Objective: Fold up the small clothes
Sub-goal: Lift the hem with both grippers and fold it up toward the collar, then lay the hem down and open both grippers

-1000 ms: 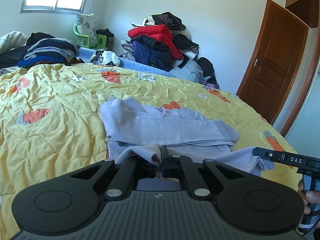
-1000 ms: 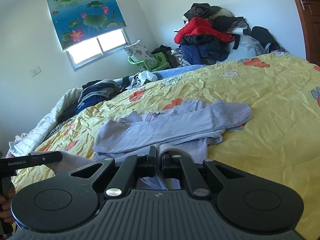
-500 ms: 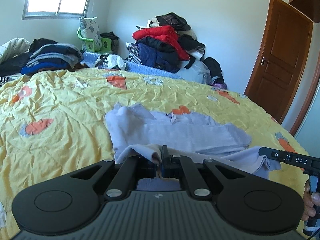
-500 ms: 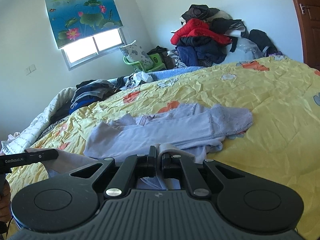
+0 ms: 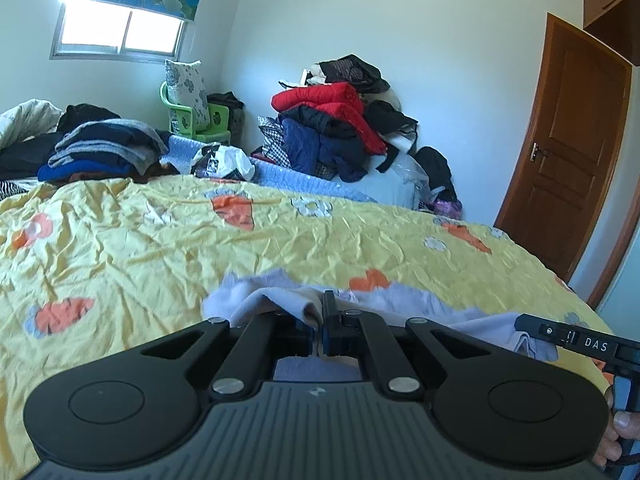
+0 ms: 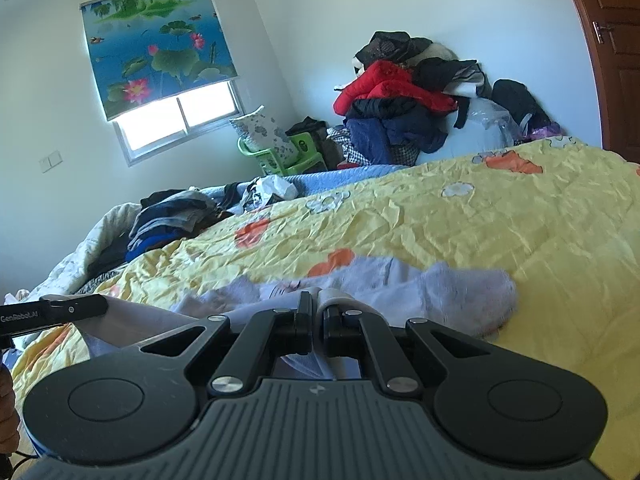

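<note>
Garment (image 5: 404,300) pinched, both tools; labels read "DAS" (image 5: 596,346), "GenRobot.AI" (image 6: 19,317).

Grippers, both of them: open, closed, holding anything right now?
Left gripper: closed on the edge of the lilac garment.
Right gripper: closed on another edge of the same garment.

Both grippers are held low and level, side by side. The left gripper (image 5: 319,326) has its jaws pinched together on a fold of lavender cloth (image 5: 288,300), and the right gripper (image 6: 317,322) is clamped the same way on another fold. A hand (image 5: 614,436) wraps the right gripper's handle, fingers curled round it.
</note>
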`<state>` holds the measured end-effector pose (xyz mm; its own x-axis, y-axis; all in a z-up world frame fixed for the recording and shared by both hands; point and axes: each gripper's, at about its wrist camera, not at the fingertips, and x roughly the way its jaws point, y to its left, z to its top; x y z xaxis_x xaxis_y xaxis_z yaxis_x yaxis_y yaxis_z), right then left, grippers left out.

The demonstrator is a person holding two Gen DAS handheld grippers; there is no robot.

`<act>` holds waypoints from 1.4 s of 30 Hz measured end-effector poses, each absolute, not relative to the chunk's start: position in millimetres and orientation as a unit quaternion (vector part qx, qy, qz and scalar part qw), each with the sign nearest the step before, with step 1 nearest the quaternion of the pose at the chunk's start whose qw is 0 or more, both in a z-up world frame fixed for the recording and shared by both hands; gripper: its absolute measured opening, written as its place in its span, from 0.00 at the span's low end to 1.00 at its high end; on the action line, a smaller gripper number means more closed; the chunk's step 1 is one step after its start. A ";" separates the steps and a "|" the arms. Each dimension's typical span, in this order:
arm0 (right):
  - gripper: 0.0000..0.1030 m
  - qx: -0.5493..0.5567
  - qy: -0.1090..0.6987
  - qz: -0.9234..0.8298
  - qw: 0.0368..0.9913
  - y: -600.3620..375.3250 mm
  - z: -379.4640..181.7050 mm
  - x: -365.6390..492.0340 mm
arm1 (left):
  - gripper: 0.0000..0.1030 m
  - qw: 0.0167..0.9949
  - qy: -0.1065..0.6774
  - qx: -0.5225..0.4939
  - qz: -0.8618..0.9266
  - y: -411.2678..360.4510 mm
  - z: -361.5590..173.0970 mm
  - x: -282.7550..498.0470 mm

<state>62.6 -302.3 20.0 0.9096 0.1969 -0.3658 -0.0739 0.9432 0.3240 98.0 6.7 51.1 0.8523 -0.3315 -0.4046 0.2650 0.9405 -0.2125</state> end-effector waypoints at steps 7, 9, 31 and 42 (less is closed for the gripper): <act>0.08 0.156 0.199 0.061 0.966 -304.7 17.7 105.1 | 0.04 0.961 0.230 -0.065 -0.142 -2.3 46.7 141.1; 0.08 0.158 0.201 0.058 0.965 -305.6 15.2 117.9 | 0.04 0.960 0.234 -0.058 -0.139 -6.0 43.7 153.3; 0.48 0.260 0.362 0.126 0.886 -333.9 -42.2 226.0 | 0.04 0.870 0.426 -0.175 -0.178 13.1 -1.3 278.5; 0.67 0.530 0.299 0.085 0.789 -399.5 -62.5 261.5 | 0.45 0.769 0.459 -0.418 -0.155 55.6 -31.0 313.2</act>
<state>261.5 -399.5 -62.5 0.8073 0.4503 -0.3814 0.1822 0.4246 0.8869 313.2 55.6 -31.0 0.5314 -0.6214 -0.5758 -0.1458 0.6024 -0.7847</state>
